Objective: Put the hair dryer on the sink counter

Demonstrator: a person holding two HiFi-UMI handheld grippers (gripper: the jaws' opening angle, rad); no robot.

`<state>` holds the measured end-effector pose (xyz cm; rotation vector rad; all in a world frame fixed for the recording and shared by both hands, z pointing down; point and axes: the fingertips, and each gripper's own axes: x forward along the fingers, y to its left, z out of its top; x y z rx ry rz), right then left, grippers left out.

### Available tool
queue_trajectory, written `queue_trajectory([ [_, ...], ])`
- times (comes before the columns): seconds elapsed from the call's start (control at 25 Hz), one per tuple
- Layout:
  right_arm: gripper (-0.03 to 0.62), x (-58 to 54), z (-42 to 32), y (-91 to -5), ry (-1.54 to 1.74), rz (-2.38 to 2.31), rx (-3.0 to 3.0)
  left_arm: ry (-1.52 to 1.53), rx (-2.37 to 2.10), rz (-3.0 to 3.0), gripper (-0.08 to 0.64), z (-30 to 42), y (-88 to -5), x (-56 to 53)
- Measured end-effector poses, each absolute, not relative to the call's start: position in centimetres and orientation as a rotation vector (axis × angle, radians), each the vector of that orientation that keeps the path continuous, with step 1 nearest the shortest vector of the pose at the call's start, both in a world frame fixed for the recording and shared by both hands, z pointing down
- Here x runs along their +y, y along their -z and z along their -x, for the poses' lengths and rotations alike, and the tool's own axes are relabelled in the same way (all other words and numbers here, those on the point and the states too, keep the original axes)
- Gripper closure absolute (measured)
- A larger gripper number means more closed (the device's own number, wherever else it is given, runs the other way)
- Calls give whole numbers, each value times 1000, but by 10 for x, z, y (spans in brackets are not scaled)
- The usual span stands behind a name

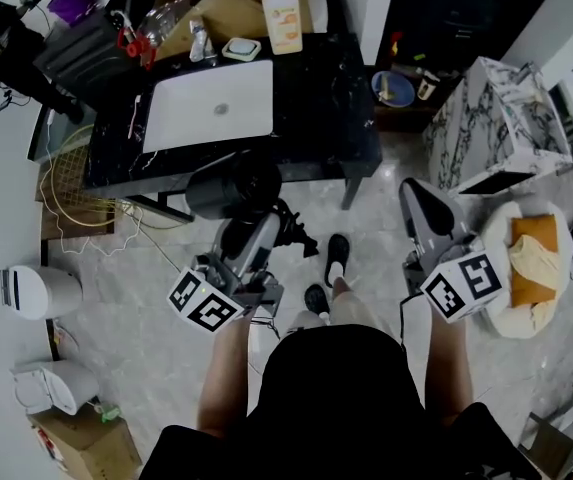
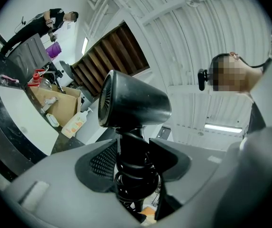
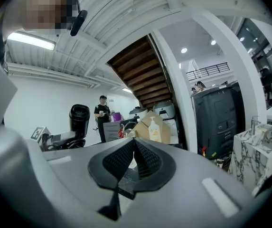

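Hair dryer [image 1: 234, 183] hung just short of the black tabletop [image 1: 316, 118], upright, its cord-wrapped handle clenched by the left gripper [image 1: 258, 230] for carrying; the right gripper [image 1: 421, 206], fingers pressed together, held nothing.

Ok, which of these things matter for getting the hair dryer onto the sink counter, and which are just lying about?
For the job: hair dryer; left gripper, clamped on its handle; sink counter.

Lying about: soap bottle; cardboard box; marble cabinet; right gripper, shut and empty.
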<state>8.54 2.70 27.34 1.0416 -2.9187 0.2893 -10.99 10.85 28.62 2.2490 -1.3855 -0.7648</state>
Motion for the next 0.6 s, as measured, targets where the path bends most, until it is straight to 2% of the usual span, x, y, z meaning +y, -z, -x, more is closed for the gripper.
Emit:
queue_trajectory([
  [0.6,583,-90,-43,-275,-344,-1008,-2953,712,-1383,-2243,351,142,-282,-4],
])
